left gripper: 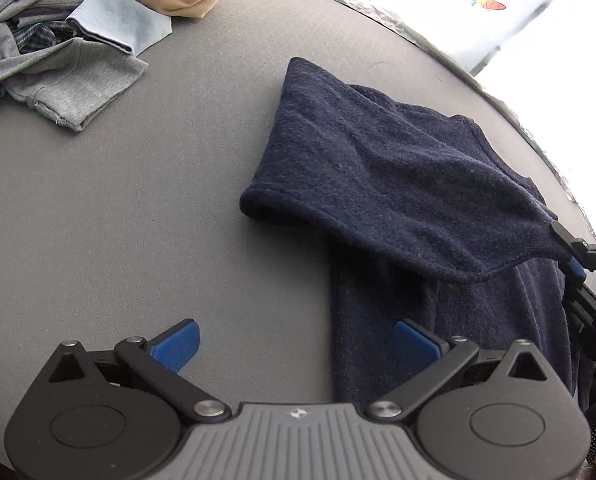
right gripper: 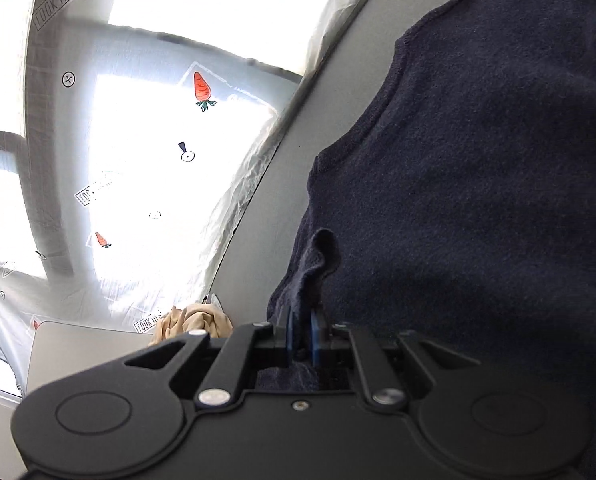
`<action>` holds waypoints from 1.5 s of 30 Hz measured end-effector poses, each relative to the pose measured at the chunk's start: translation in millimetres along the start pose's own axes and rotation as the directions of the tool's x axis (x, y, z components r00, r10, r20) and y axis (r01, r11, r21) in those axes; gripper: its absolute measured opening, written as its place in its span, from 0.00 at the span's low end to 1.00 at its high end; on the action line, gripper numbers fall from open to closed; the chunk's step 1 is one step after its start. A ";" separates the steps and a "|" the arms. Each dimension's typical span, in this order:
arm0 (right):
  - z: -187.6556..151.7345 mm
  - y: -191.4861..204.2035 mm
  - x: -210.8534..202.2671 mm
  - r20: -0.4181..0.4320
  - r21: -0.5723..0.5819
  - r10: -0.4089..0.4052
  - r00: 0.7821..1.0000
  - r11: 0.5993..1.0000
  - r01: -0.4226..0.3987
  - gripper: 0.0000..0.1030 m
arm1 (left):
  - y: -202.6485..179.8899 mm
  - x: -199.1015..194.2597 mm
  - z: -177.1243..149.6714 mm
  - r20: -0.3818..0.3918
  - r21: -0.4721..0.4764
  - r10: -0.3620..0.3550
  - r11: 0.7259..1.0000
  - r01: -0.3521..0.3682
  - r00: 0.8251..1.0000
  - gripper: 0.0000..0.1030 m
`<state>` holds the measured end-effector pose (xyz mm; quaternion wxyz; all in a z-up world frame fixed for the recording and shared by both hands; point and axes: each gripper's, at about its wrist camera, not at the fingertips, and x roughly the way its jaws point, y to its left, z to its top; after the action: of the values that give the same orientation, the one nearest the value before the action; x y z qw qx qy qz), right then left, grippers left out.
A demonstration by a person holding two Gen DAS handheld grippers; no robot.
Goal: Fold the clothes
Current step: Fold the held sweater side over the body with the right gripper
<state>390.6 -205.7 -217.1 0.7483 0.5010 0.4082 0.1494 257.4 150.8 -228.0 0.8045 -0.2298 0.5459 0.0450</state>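
A dark navy fleece garment [left gripper: 397,184] lies on the grey table [left gripper: 138,220], partly folded over itself. My left gripper [left gripper: 296,340] is open and empty, low over the table, its right pad over the garment's near edge. My right gripper [right gripper: 301,340] is shut on a corner of the navy garment [right gripper: 477,200] and lifts it. It also shows at the right edge of the left wrist view [left gripper: 569,256], pinching that raised corner.
A pile of other clothes [left gripper: 58,32], grey, light blue, plaid and tan, lies at the table's far left. The table's far edge [left gripper: 417,40] curves past a white plastic sheet [right gripper: 158,160] with carrot stickers. A tan cloth [right gripper: 194,320] shows in the right wrist view.
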 end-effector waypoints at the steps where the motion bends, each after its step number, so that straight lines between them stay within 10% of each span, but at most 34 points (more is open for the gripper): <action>1: 8.8 -5.5 -9.6 0.006 0.005 -0.004 1.000 1.000 0.004 0.09 | -3.0 1.0 -5.7 -0.002 -0.022 0.008 1.000 -0.008 1.000 0.99; 18: 127.8 -76.6 -89.2 0.022 -0.020 -0.053 0.998 0.998 0.054 0.09 | -41.7 12.9 -69.3 0.052 -0.188 0.216 0.961 -0.203 0.975 1.00; 35: 202.2 -111.1 -122.6 0.088 -0.049 -0.063 0.994 0.997 0.068 0.03 | -58.3 31.8 -58.6 -0.018 -0.230 0.372 0.902 -0.365 0.928 1.00; 45: 212.9 -103.0 -134.1 0.141 -0.178 -0.095 0.985 0.977 0.120 0.03 | -63.4 11.4 -60.4 -0.011 -0.275 0.293 0.918 -0.285 0.956 1.00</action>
<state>450.1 -470.8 -210.0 0.8241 0.4149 0.3688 0.1125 230.6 67.0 -236.0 0.7577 -0.2548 0.5500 0.2416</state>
